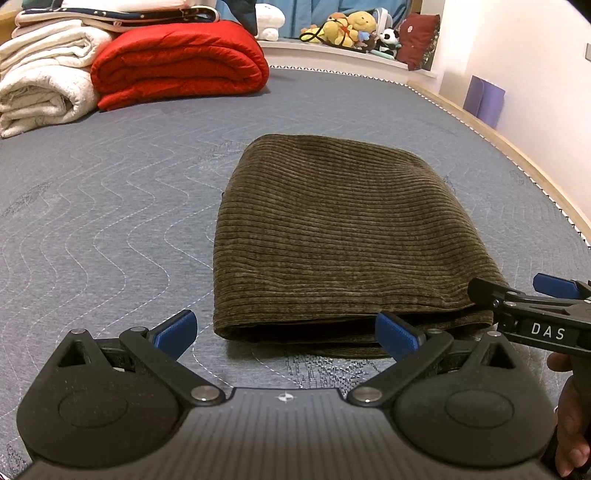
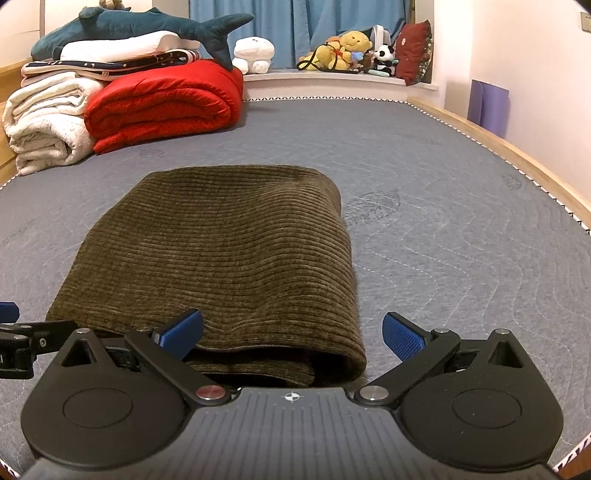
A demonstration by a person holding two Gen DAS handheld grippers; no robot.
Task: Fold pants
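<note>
On the mattress (image 2: 424,155), folded pants (image 2: 221,251); left claw (image 1: 286,332), right claw (image 2: 293,334) wide, empty.

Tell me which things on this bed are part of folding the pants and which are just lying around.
Part of the job:
- olive corduroy pants, folded into a bundle
- left gripper, open
- right gripper, open
- grey mattress, the work surface

Just lying about:
- red quilt
- cream blankets
- plush shark
- stuffed toys
- purple mat
</note>
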